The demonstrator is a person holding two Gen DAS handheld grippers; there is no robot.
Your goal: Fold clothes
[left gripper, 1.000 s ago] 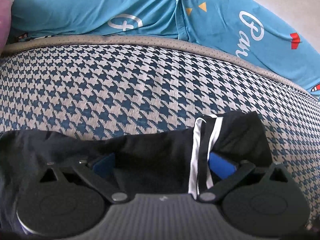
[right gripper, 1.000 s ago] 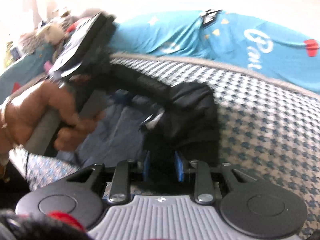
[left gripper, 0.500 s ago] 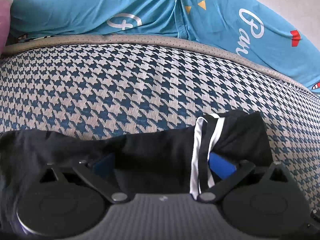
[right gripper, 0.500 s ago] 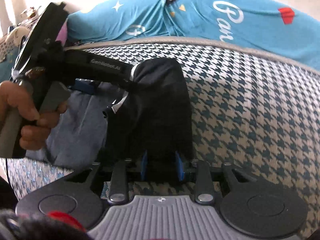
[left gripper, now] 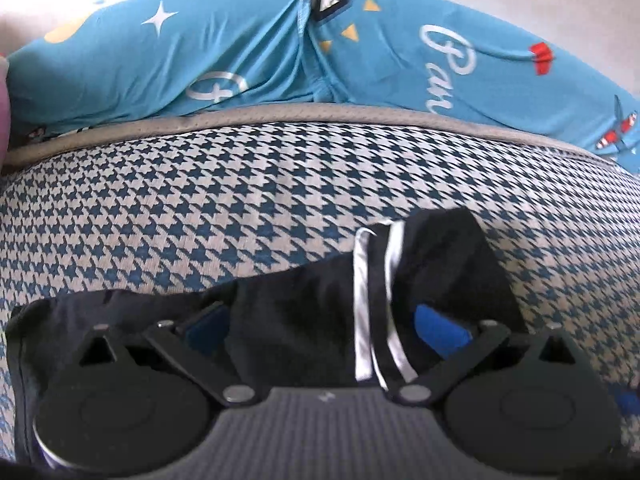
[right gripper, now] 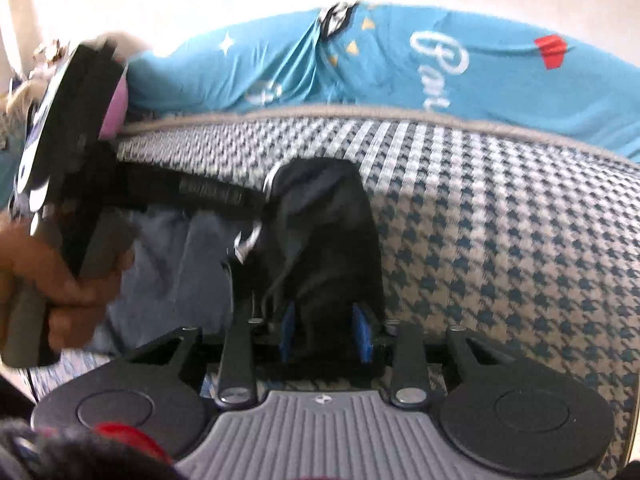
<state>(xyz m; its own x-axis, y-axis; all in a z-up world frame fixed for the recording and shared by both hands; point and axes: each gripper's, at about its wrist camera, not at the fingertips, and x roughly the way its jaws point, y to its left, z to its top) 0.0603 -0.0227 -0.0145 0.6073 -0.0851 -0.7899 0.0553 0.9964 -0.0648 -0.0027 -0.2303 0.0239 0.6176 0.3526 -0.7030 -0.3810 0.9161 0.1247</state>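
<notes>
A black garment [left gripper: 304, 320] with two white stripes is spread low across a houndstooth-patterned cushion [left gripper: 240, 208], well short of the cushion's grey piped edge [left gripper: 320, 114]; open patterned fabric is seen ahead and to the right. Beyond the edge a smooth turquoise printed cloth [left gripper: 240, 52] is draped. The left tongs [left gripper: 324, 328] are set wide apart, with the dark cloth lying between the blue pads and none of it pinched. In the right wrist view, the right tongs [right gripper: 324, 336] are closed on a bunched fold of the garment [right gripper: 328, 240]. The left tool's handle is gripped by a hand [right gripper: 60, 280] at the frame's left.
</notes>
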